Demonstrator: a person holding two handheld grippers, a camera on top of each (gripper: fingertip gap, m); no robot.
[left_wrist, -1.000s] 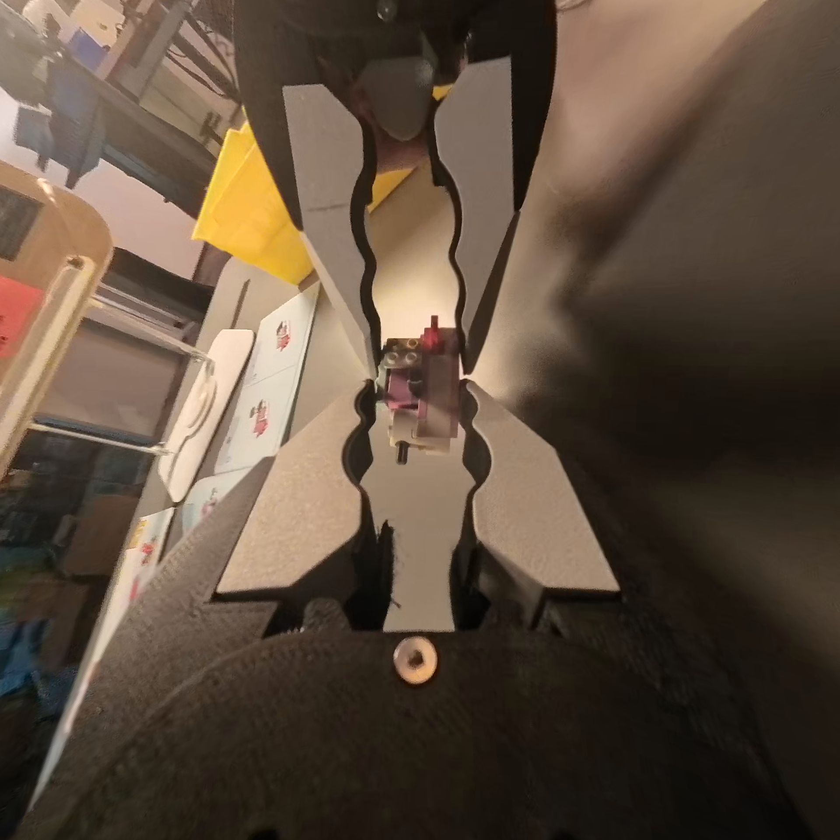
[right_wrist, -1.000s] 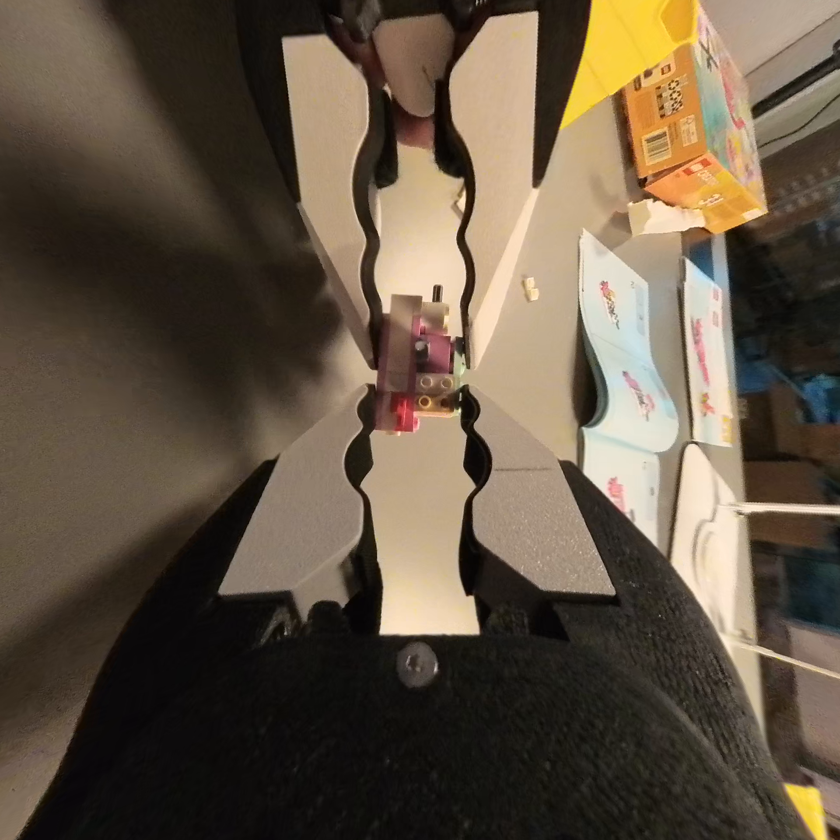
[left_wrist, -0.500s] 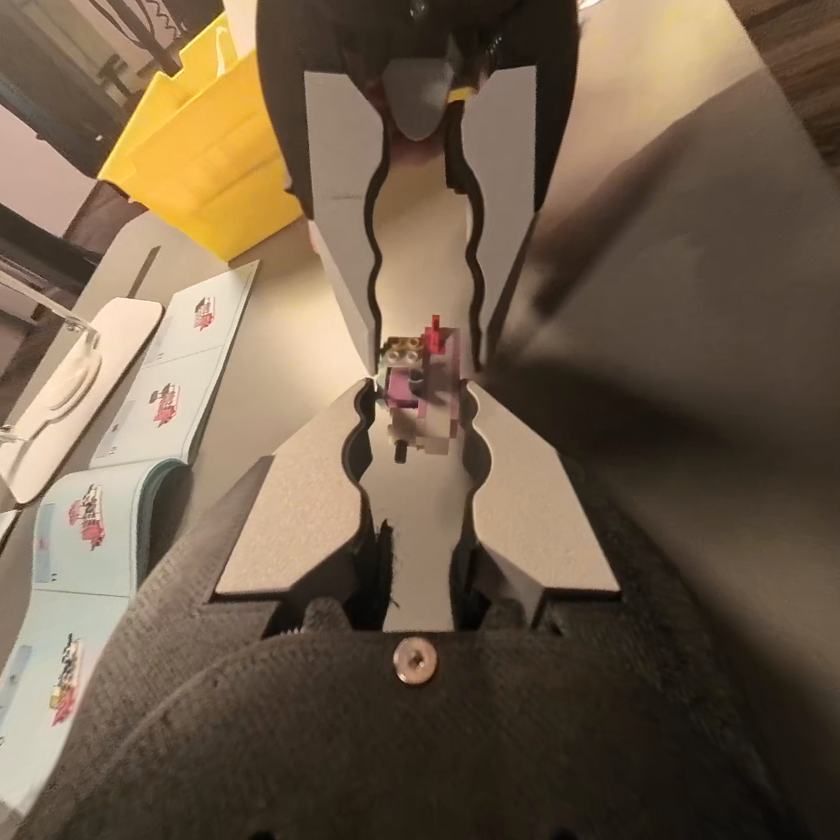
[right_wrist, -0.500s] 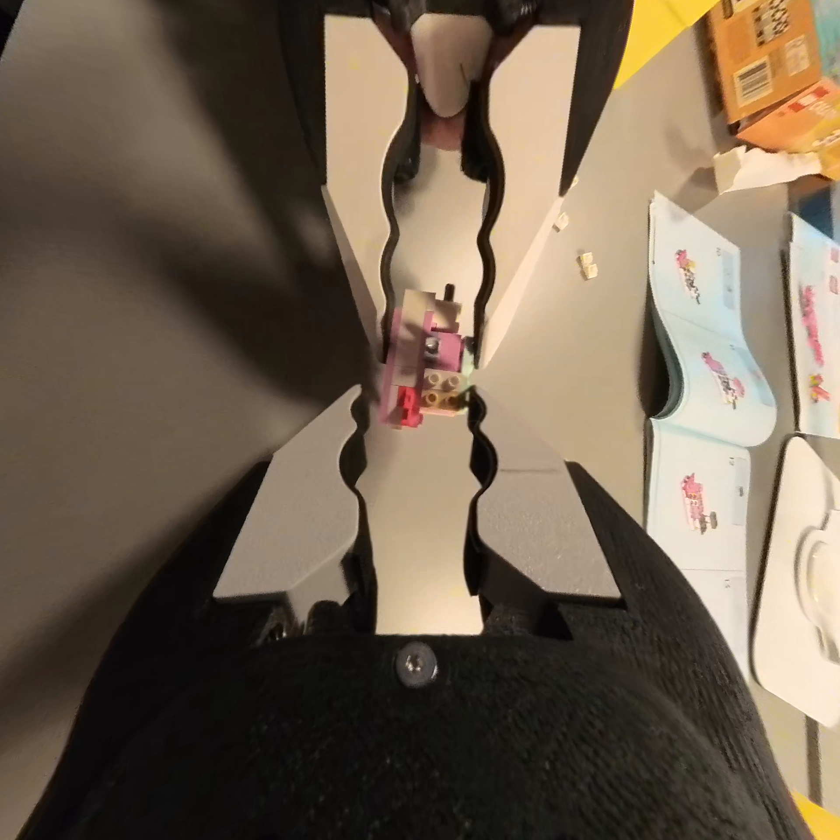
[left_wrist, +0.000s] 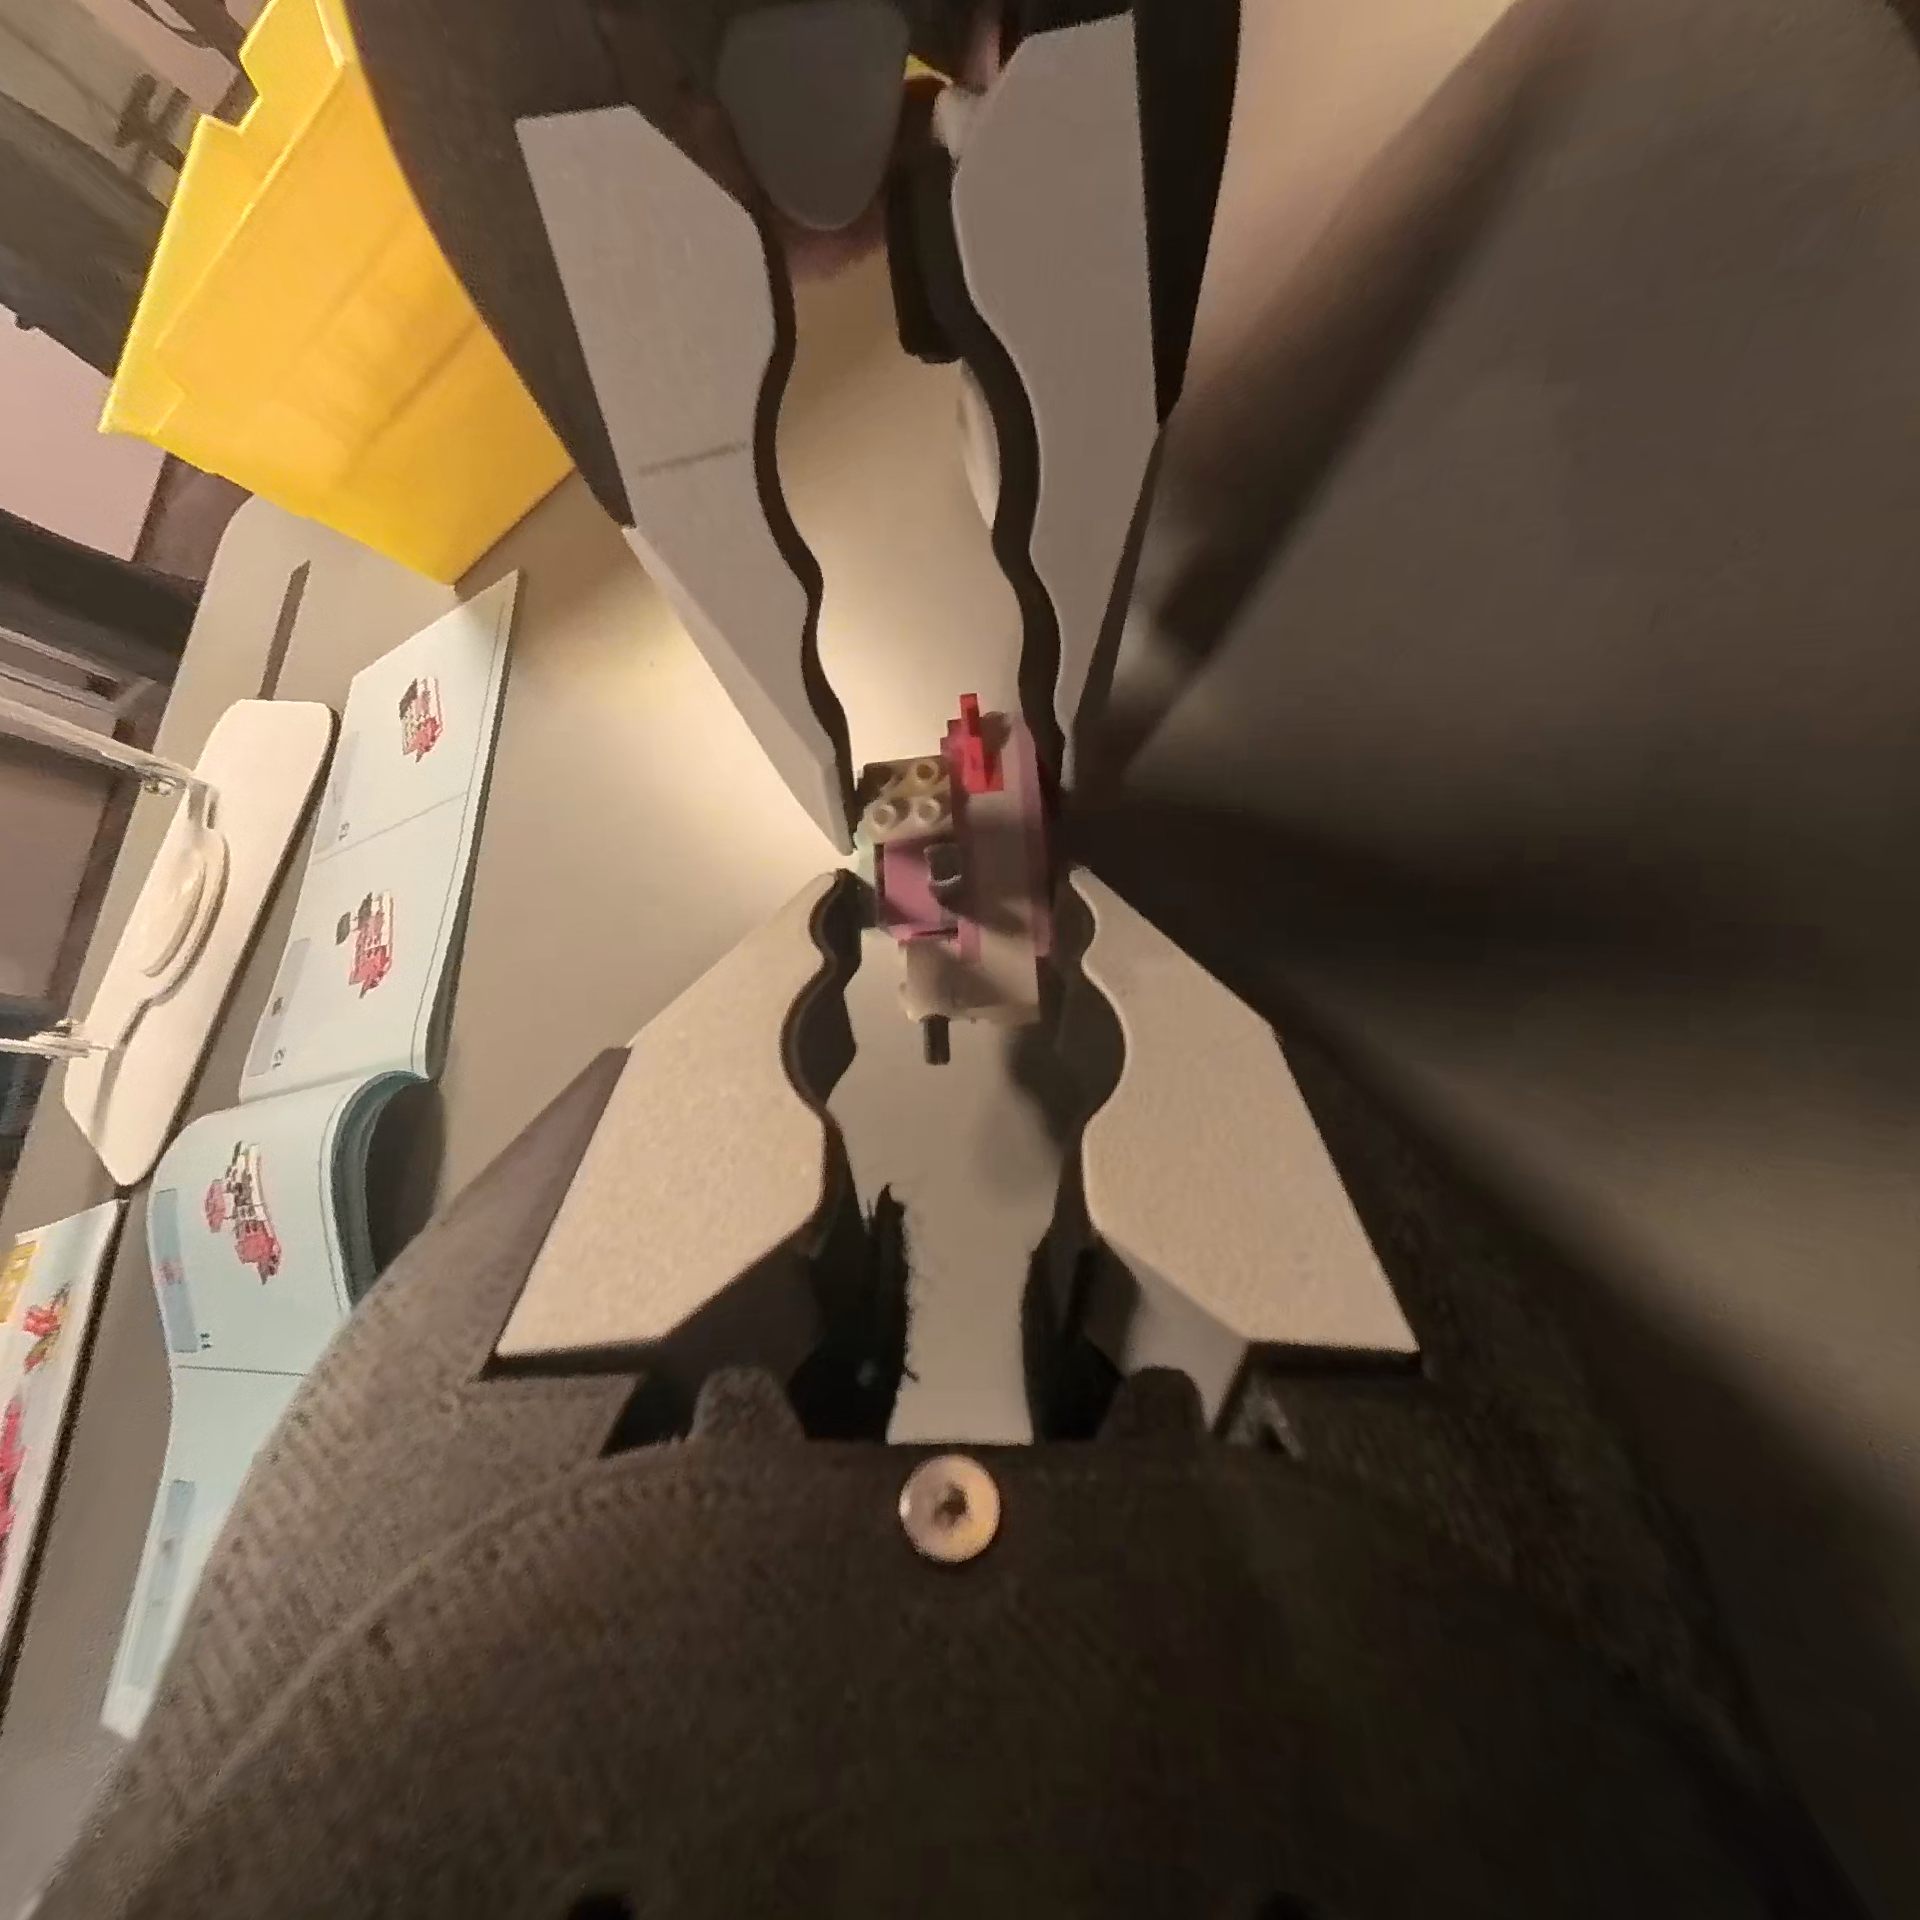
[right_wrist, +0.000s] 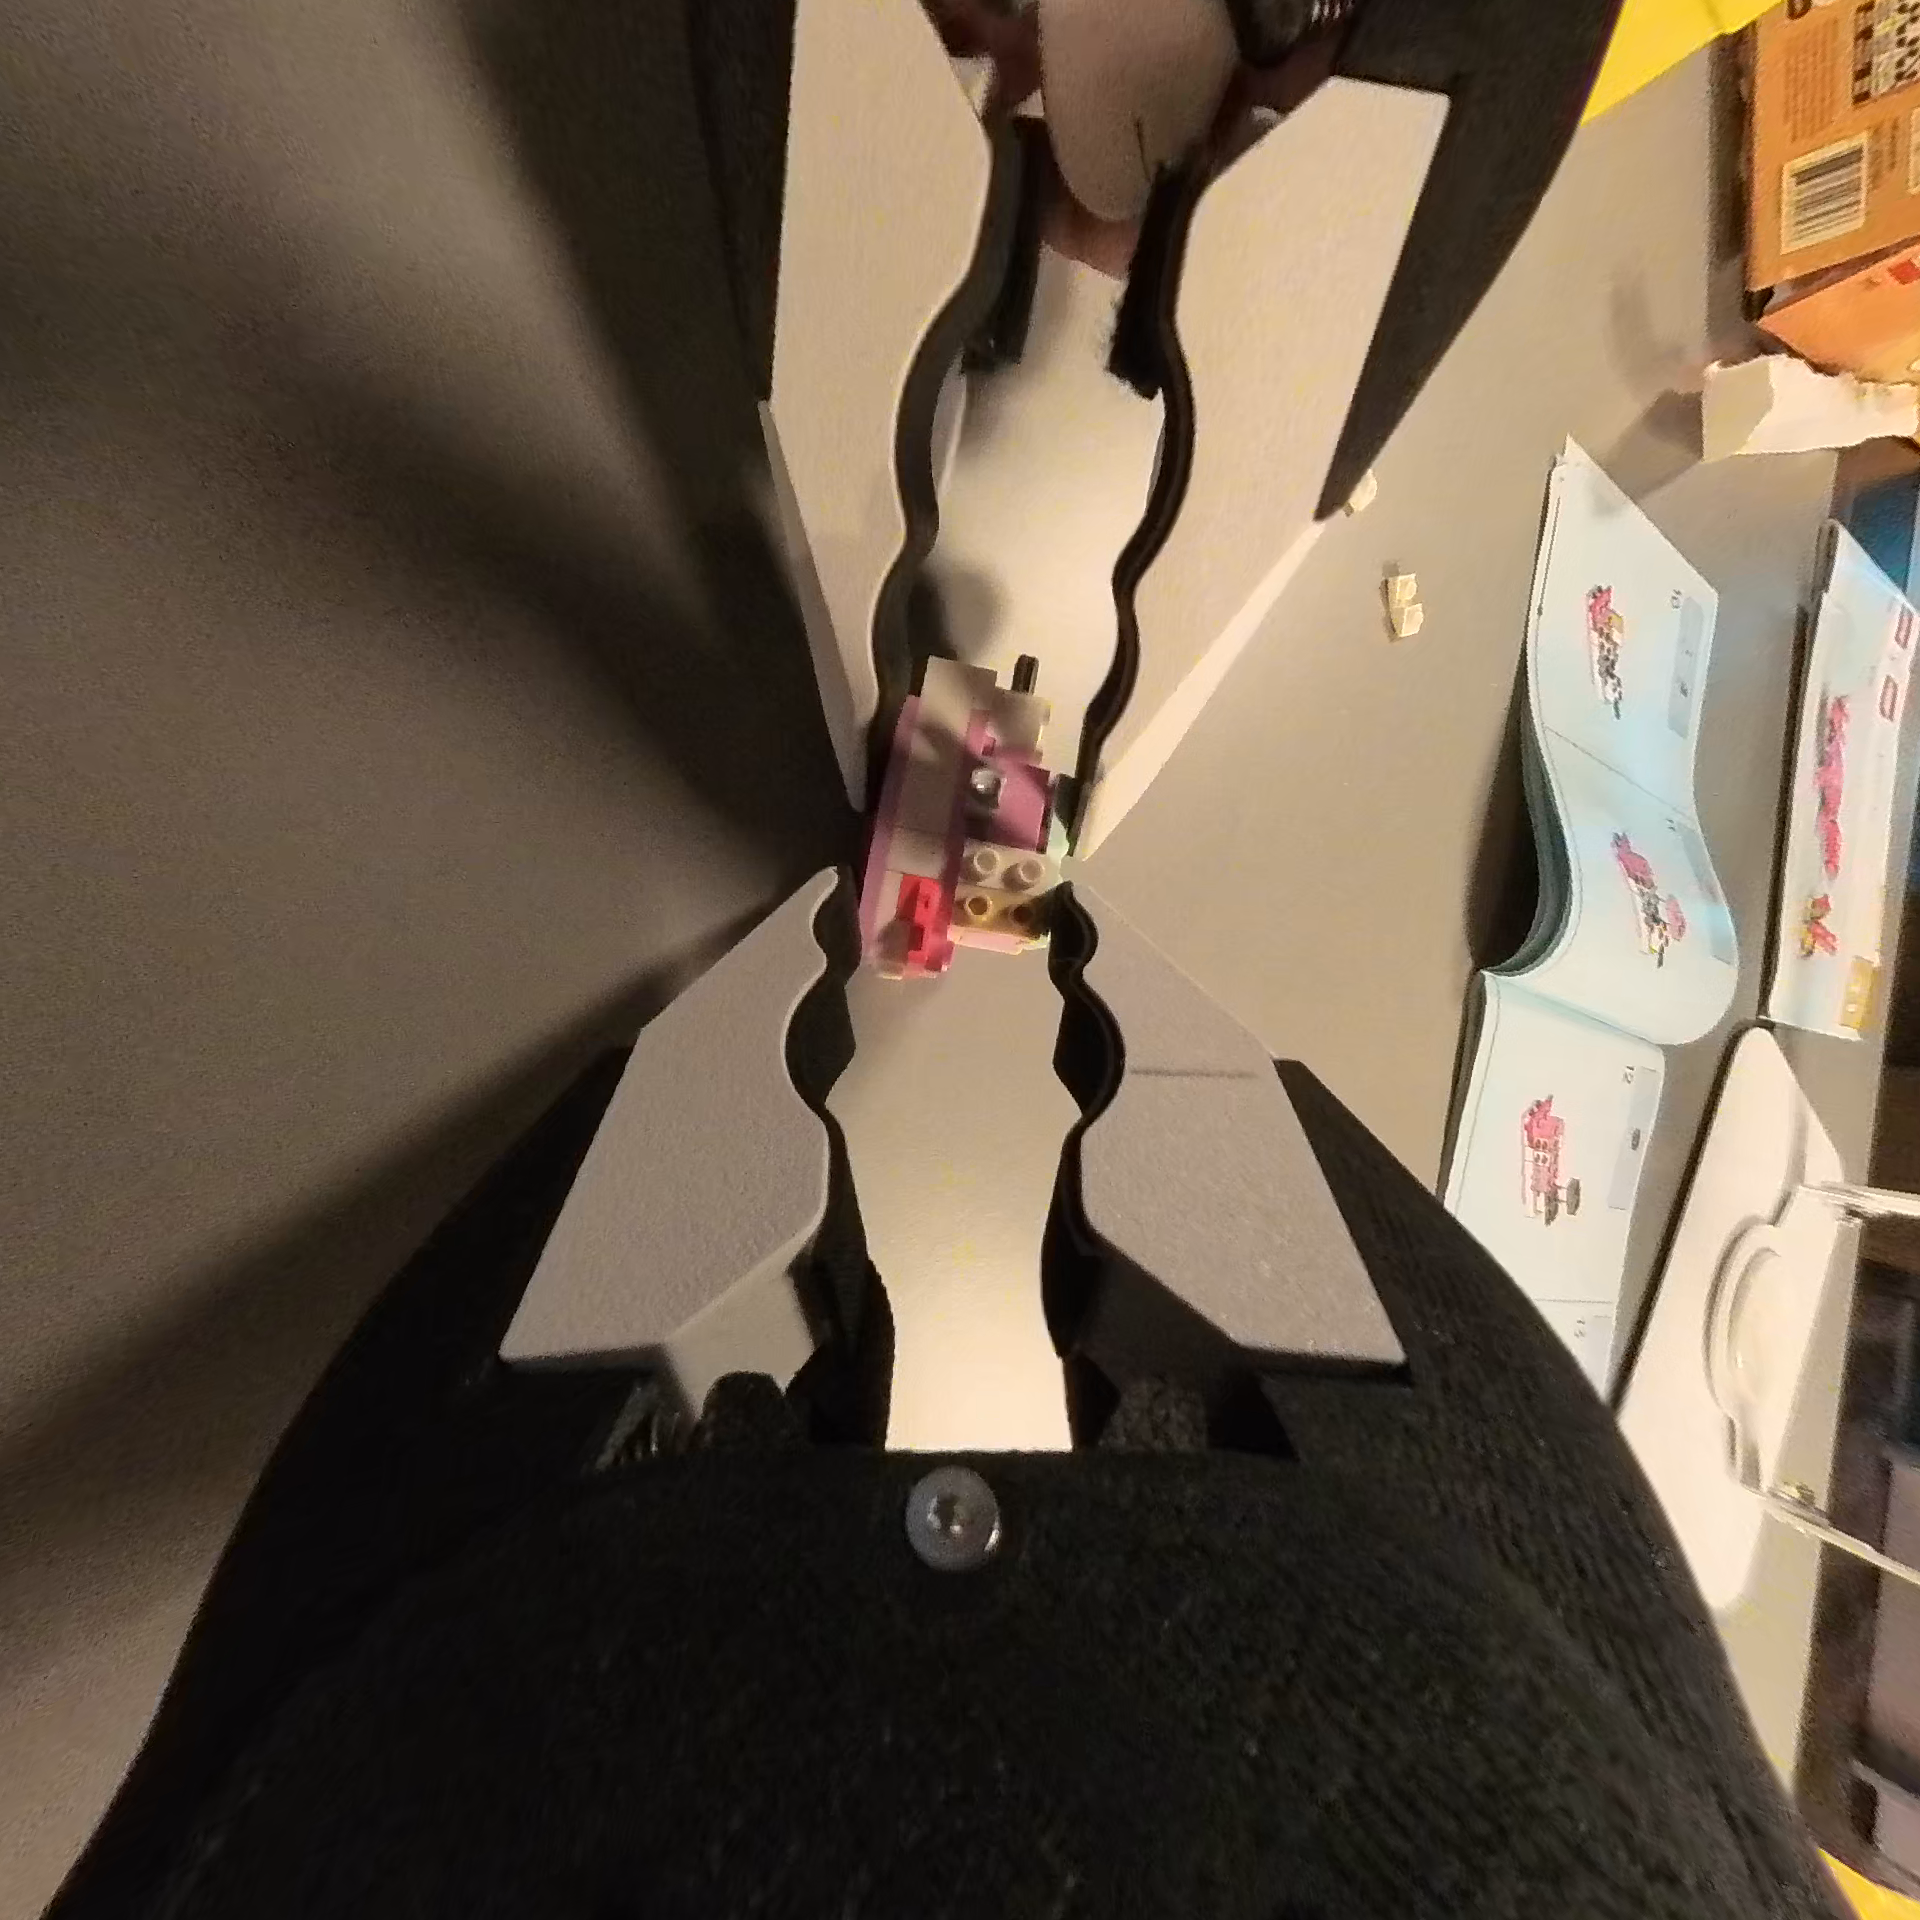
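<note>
The desk (right_wrist: 1299, 852) carried everything: a yellow bin (left_wrist: 312, 312) at the far side, open pale-blue instruction booklets (right_wrist: 1621, 810) spread flat along one edge, a cardboard box (right_wrist: 1829, 156) beyond them, and one loose tan brick (right_wrist: 1403, 618) lying by itself well apart from the action.

Above the desk the two sets of tongs faced each other tip to tip. Between them hung a small pink and white brick model (right_wrist: 961, 831), its long axis running along the line from one set of tongs to the other. The right tongs (right_wrist: 961, 904) were clamped on the end with the red piece and the tan studs. The left tongs (left_wrist: 951, 894) pinched the opposite part, near the white end with the black peg. Both appeared to press on it from the sides, so neither hand was nearer: the model bridged them, touching both.
</note>
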